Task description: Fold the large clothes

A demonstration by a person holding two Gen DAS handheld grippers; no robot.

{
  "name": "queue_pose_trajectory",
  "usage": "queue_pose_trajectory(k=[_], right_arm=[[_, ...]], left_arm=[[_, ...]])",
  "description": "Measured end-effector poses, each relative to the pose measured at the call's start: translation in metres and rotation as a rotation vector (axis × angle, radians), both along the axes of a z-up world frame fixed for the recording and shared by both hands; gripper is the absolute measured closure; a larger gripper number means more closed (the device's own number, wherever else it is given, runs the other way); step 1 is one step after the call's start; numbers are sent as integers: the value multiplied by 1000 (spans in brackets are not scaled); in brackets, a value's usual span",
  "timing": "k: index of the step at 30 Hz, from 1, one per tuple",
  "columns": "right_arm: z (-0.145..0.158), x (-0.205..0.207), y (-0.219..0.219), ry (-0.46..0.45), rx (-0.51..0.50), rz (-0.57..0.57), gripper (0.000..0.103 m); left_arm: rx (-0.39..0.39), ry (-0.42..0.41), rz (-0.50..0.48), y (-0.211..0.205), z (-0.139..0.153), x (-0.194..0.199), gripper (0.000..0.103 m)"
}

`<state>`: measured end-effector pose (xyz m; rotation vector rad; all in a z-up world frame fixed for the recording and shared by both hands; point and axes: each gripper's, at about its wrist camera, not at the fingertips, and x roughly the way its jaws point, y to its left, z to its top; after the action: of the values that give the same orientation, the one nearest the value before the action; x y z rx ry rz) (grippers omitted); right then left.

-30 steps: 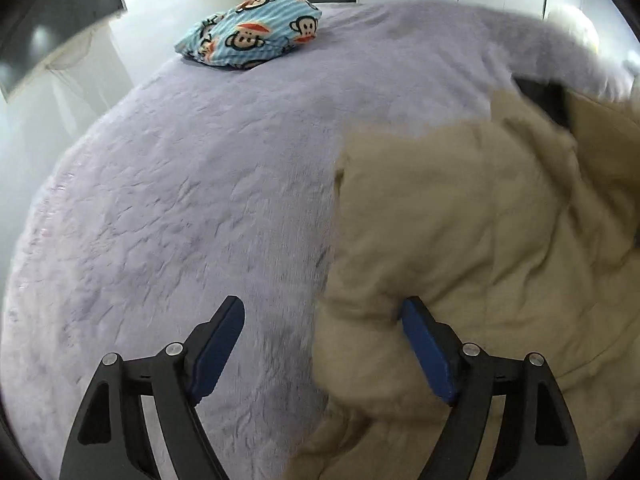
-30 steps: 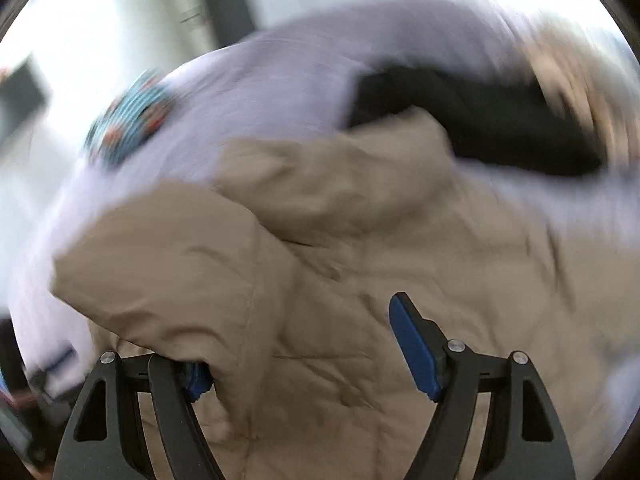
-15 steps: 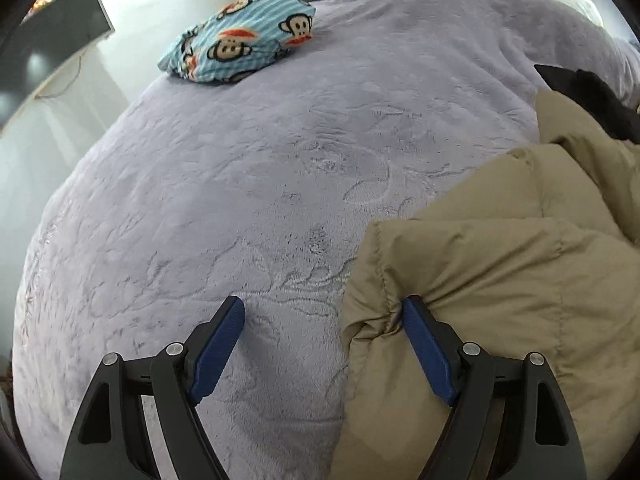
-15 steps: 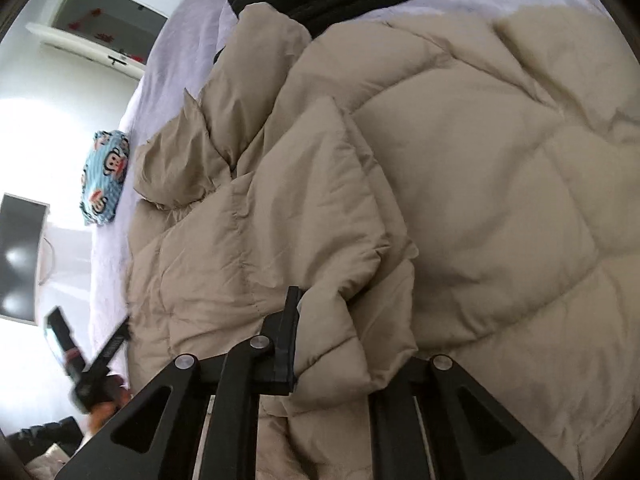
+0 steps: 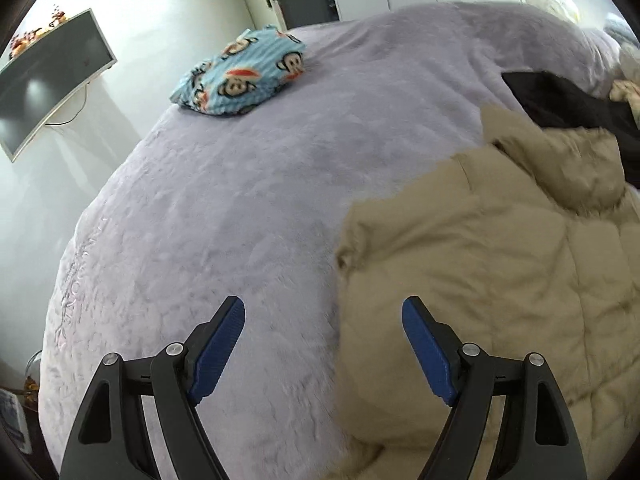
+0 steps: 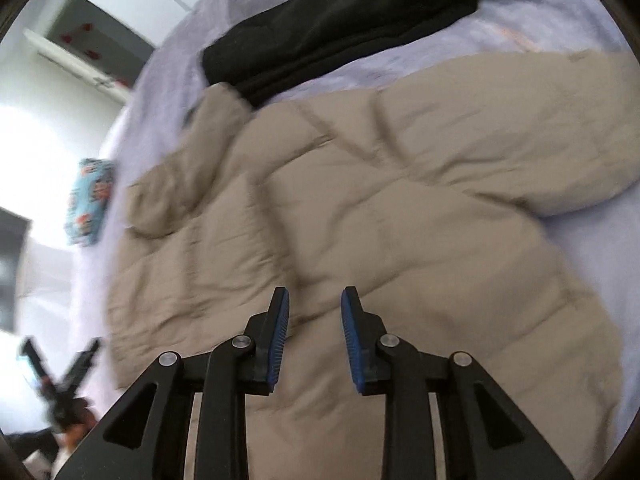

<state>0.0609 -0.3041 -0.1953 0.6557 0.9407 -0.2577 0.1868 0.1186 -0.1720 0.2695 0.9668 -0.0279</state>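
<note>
left wrist view: the left gripper (image 5: 322,350) hangs above the bed (image 5: 248,208), jaws wide apart and holding nothing; the jacket (image 5: 500,280) edge lies under and just beside its right finger. right wrist view: the right gripper (image 6: 315,336) hangs above the jacket (image 6: 360,220) middle, jaws partly apart with a clear gap, nothing between them

location: the tan quilted jacket lies spread on the bed (image 6: 580,24), one sleeve reaching toward the bed's right side, collar end touching a black garment (image 6: 340,20) nearer the head of the bed. a monkey-print pillow (image 5: 240,76) sits well apart, near the far left corner

handling, as a judgement:
- padded and soft; it should compress under the pads and spring back, so folds may not stay flat
- bulky but probably light; shell looks smooth and may slip
- take hold at a seam, hem or cuff, where layers are thinner, not at a puffed panel
- grip deep enough to catch both layers

step in hand: probably choosing the next grip points; the jacket is not yet folded compact

risk: the thick fill may push out of narrow jaws
</note>
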Motion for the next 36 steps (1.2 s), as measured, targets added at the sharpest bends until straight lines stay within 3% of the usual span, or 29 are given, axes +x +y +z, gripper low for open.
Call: queue_pose_trajectory(k=[2, 5, 7, 8, 11, 15, 18, 20, 21, 22, 24, 26, 29, 32, 34, 36], right_arm=[[-12, 8, 1, 19, 101, 50, 49], [-30, 12, -1, 29, 195, 26, 49], [-35, 13, -4, 20, 208, 9, 54], [-35, 13, -5, 17, 206, 3, 62], [-40, 12, -6, 22, 215, 5, 64], [-40, 9, -6, 15, 238, 5, 63], [-42, 12, 0, 8, 271, 29, 60], [-42, 16, 6, 16, 258, 38, 61], [-42, 20, 10, 17, 243, 47, 81], [-40, 22, 12, 17, 220, 50, 91], [-33, 27, 18, 30, 146, 66, 92], [-29, 31, 24, 52, 48, 81, 92], [-39, 35, 20, 76, 17, 94, 92], [-45, 35, 14, 83, 31, 112, 91], [-41, 32, 12, 85, 34, 121, 83], [-36, 28, 12, 97, 17, 120, 63]], left_arm=[[-14, 48, 52, 3, -9, -4, 21], [-77, 49, 122, 16, -8, -17, 21], [-81, 32, 167, 27, -4, -28, 21], [-84, 30, 186, 32, -4, -32, 21], [-75, 56, 230, 50, -6, -46, 21], [-65, 124, 141, 53, -17, -61, 21], [-43, 122, 59, 36, -22, -60, 21], [-58, 105, 72, 32, -24, -54, 21], [-79, 95, 102, 32, -24, -46, 21], [-94, 92, 121, 33, -25, -43, 21], [-98, 83, 146, 36, -27, -39, 21], [-43, 66, 157, 39, -33, -38, 21], [-41, 109, 224, 57, -46, -36, 21], [-72, 124, 260, 70, -45, -37, 21], [-64, 110, 246, 69, -36, -41, 21], [-54, 88, 214, 62, -22, -48, 21]])
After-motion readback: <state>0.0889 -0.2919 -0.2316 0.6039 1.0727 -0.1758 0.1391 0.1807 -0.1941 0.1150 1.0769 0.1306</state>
